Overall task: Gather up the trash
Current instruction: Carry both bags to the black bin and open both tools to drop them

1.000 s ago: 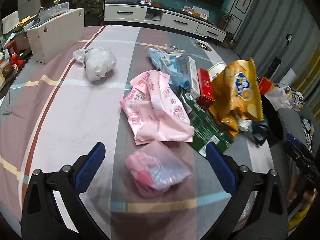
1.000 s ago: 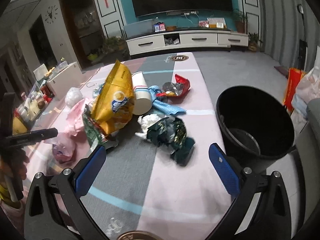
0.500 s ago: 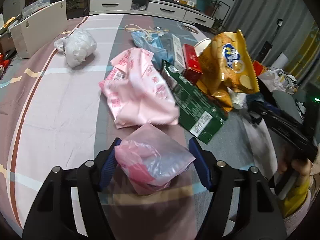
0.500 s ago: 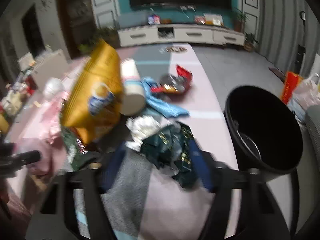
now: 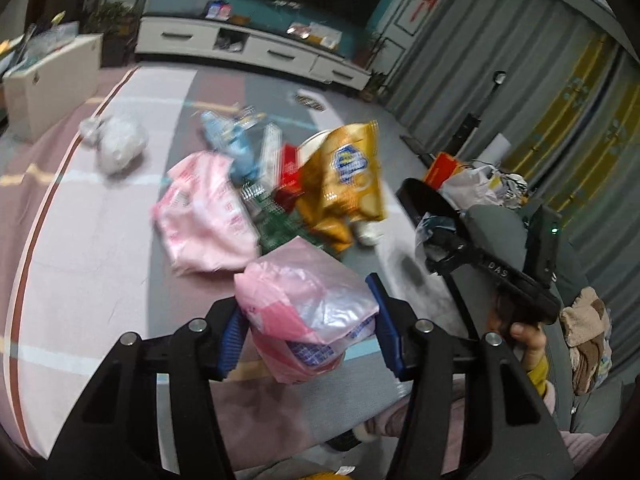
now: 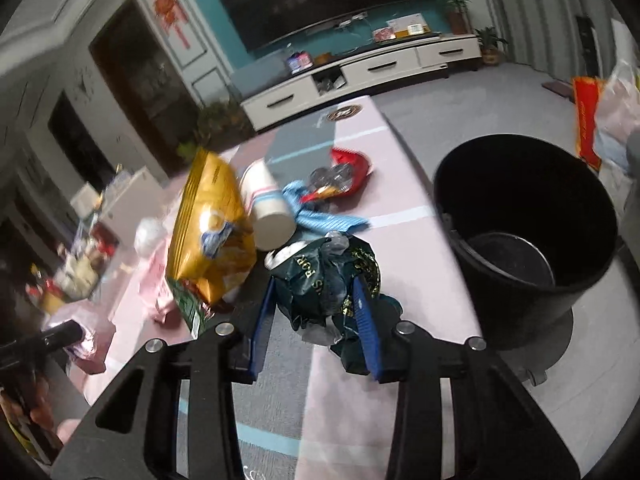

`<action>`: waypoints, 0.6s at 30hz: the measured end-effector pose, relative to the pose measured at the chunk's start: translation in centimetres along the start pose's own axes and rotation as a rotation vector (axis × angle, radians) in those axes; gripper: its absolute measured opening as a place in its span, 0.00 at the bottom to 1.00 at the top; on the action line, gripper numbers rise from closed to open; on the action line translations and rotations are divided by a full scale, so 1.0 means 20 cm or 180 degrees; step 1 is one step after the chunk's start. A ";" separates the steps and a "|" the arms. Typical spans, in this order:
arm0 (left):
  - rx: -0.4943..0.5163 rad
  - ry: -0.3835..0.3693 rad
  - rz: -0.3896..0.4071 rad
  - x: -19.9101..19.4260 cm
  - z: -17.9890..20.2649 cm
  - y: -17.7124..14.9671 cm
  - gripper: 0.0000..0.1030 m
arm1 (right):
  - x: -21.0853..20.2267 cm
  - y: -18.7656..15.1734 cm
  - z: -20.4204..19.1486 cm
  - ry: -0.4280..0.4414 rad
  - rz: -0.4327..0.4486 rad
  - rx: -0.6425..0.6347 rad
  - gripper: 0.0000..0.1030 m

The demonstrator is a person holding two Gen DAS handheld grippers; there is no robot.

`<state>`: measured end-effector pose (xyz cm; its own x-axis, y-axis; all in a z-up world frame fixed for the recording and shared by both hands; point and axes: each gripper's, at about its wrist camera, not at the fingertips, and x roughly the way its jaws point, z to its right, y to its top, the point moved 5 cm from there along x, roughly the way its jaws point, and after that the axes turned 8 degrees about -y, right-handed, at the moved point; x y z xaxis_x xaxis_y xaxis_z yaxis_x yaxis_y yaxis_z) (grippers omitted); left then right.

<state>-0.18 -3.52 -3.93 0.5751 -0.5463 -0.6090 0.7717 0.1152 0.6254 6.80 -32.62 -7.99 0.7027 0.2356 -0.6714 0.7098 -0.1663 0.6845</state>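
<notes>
My left gripper (image 5: 306, 300) has its jaws closing, and the blue pads press both sides of a pink plastic bag (image 5: 296, 320), which is raised a little off the striped tablecloth (image 5: 100, 240). In the right wrist view my right gripper (image 6: 314, 284) is closing too, its pads tight against a crumpled dark green wrapper (image 6: 320, 276). A black bin (image 6: 444, 200) stands beside the table's right edge, just right of that gripper. More trash lies ahead: a yellow chip bag (image 6: 208, 232), a paper cup (image 6: 268, 208), a red wrapper (image 6: 352, 168) and a pink packet (image 5: 204, 216).
A white knotted bag (image 5: 120, 144) lies far left near a white box (image 5: 52, 80). A green packet (image 5: 280, 224) and blue packaging (image 5: 232, 140) sit in the pile. Plastic bags (image 5: 468, 188) and a red bag (image 6: 586, 120) stand on the floor beyond the bin.
Both grippers went from wide open to closed on trash. The left one took the pink bag and rose with it. The right one moved onto the green wrapper and rolled.
</notes>
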 end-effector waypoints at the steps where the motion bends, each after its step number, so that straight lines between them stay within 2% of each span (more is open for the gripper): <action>1: 0.0042 -0.0013 0.0007 0.02 0.04 0.02 0.55 | -0.02 0.01 0.04 -0.0022 0.0055 0.0067 0.38; 5: 0.0274 -0.0113 -0.0025 0.18 0.25 0.14 0.55 | -0.09 0.08 0.16 -0.0066 0.0243 0.0292 0.38; 10: 0.0666 -0.0245 -0.0145 0.49 0.61 0.30 0.55 | -0.15 0.23 0.39 -0.0146 0.0466 0.0786 0.38; 14: 0.0751 -0.0418 -0.0244 0.76 0.82 0.43 0.56 | -0.12 0.34 0.57 -0.0122 0.0498 0.1215 0.38; 18: 0.0714 -0.0603 -0.0400 1.08 0.94 0.51 0.57 | -0.04 0.31 0.76 -0.0237 0.0440 0.1585 0.38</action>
<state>15.04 -29.71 -1.45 0.4019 -0.6918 -0.5999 0.7423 -0.1374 0.6558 11.29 -48.44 -7.55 0.7802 0.1134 -0.6152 0.5350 -0.6305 0.5623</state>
